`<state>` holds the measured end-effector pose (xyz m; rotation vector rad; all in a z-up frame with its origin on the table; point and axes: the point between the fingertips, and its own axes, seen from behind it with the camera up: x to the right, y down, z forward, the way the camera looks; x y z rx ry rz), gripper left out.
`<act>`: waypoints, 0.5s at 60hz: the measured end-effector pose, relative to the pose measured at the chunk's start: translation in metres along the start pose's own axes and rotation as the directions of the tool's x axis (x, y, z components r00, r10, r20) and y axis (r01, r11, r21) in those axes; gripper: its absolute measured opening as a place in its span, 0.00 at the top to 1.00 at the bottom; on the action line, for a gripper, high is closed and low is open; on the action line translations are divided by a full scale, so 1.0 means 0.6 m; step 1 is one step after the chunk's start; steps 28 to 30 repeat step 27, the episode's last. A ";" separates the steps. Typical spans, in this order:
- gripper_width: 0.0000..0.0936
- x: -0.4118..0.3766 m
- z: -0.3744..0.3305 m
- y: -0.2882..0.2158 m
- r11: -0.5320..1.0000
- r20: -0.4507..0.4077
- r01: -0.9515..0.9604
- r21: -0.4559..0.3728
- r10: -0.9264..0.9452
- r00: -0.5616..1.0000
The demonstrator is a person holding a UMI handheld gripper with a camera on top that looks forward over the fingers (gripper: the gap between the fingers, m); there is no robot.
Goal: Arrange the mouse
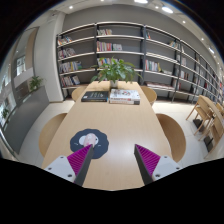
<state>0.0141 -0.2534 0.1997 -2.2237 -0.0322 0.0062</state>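
The gripper [116, 164] hangs over the near edge of a long pale wooden table [125, 125], its two fingers spread wide apart with nothing held between them; the magenta pads [80, 161] face each other across an open gap of bare tabletop. Just ahead of the left finger, close to the table's near edge, lies a round mouse mat [89, 141] with a pink-and-white pattern, and on it sits a small dark mouse [88, 140], apart from the fingertip. Light wooden chairs [173, 135] stand along both long sides of the table. At the table's far end rest a dark flat stack [95, 97] and, just beside it to the right, a pile of lighter books or magazines [125, 96]. Right behind the far end of the table stands a leafy green potted plant [116, 69]. Beyond the table, tall bookshelves [120, 45] filled with books line the back wall.
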 end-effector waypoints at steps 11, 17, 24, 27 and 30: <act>0.11 0.015 -0.013 0.022 1.000 -0.009 0.005 -0.010 -0.006 1.000; 0.11 0.015 -0.009 0.022 1.000 -0.006 0.002 -0.012 -0.002 1.000; 0.11 0.014 -0.013 0.021 1.000 -0.001 -0.002 -0.009 0.002 1.000; 0.11 0.016 -0.015 0.022 1.000 -0.002 -0.002 -0.008 0.002 1.000; 0.11 0.016 -0.015 0.022 1.000 -0.002 -0.002 -0.008 0.002 1.000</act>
